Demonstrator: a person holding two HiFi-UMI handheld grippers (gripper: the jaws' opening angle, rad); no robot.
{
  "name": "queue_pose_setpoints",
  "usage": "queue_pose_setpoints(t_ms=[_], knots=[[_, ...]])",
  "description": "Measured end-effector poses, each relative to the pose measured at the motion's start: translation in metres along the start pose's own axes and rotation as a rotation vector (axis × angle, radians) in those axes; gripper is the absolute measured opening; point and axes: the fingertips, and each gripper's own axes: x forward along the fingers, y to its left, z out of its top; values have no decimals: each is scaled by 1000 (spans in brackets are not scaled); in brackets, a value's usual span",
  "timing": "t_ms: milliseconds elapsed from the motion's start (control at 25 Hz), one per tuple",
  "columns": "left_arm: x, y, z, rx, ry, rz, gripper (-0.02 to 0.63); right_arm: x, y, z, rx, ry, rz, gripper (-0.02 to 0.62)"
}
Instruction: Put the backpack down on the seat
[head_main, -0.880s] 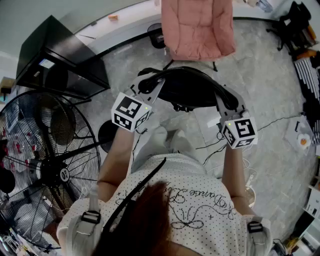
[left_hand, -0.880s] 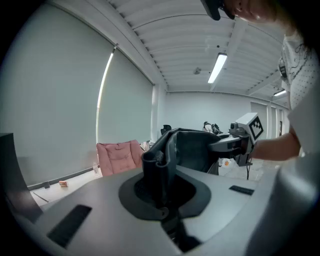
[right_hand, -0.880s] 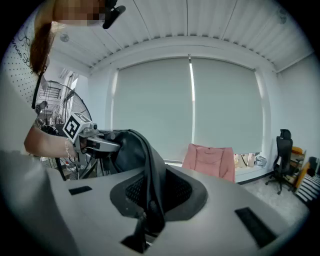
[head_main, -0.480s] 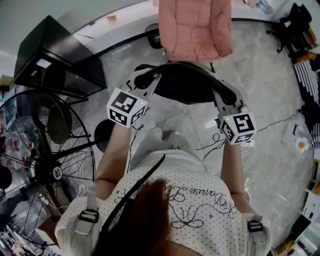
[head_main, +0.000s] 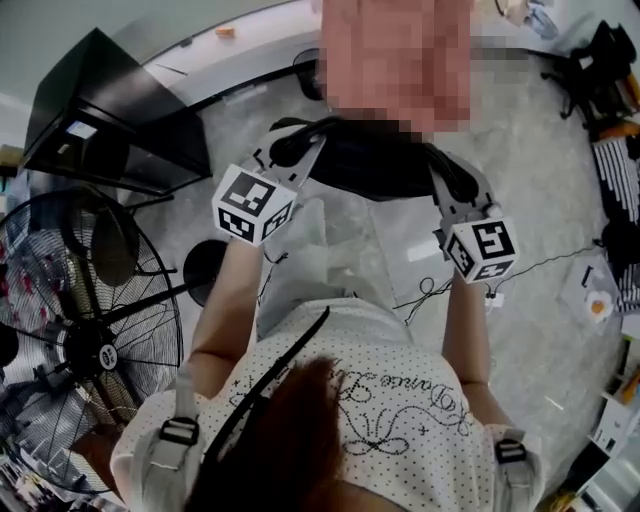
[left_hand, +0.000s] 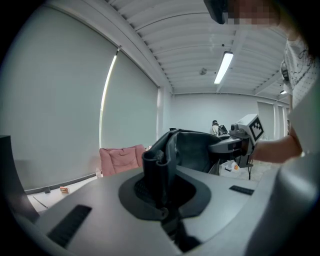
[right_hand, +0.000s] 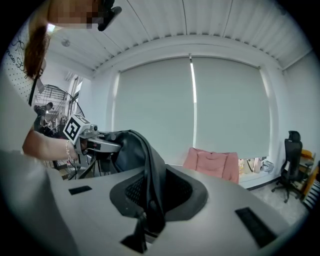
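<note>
Black backpack (head_main: 375, 165) now nearer pink seat (head_main: 395, 60); left gripper (head_main: 287, 150), right gripper (head_main: 450, 182) fingers pinching it.

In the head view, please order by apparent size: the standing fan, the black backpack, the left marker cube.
1. standing fan
2. black backpack
3. left marker cube
None look alike.

Bare floor (head_main: 370, 240) lies open up to the pink seat (right_hand: 212, 165); the big fan (head_main: 100, 340) and black cabinet (head_main: 110, 110) crowd the left, loose cables (head_main: 435, 290) trail on the right.
</note>
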Motion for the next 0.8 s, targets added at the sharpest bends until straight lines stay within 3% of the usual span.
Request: queue_pose_setpoints(t_ms=[440,800], knots=[[87,130,11,17,-3,-82,8,128,-58,22,32,5,-76,54],[119,211,24,28,-20,-122,8,204,-75,46,41,4,-119,54]])
